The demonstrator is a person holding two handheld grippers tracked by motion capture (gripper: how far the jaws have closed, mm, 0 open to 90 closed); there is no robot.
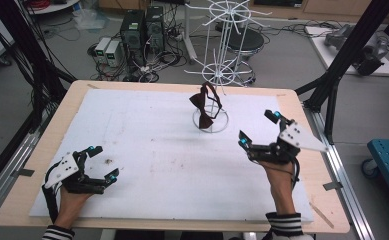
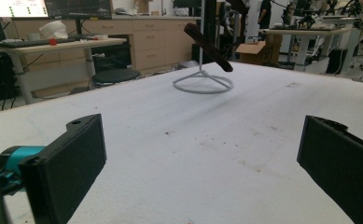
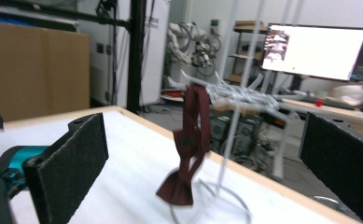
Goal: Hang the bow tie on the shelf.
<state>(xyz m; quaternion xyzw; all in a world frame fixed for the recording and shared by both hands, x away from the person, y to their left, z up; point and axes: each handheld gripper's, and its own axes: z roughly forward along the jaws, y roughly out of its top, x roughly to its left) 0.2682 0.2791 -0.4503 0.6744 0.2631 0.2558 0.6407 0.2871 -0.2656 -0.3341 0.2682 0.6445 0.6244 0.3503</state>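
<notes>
A dark red bow tie (image 1: 205, 104) is seen hanging by its strap from a lower arm of a white wire rack (image 1: 221, 74), whose ring base rests on the white mat (image 1: 147, 150) near the far edge of the table (image 1: 47, 145), a little right of the middle. The right gripper (image 1: 258, 130) is held near the right edge of the table, to the right of the bow tie and apart from it; its jaws are spread wide and nothing is held between them. In the right gripper view the bow tie (image 3: 187, 149) is framed between the two black jaws, farther off. The left gripper (image 1: 101, 163) is held near the near left corner, well apart from the bow tie, with its jaws also spread wide and empty.
</notes>
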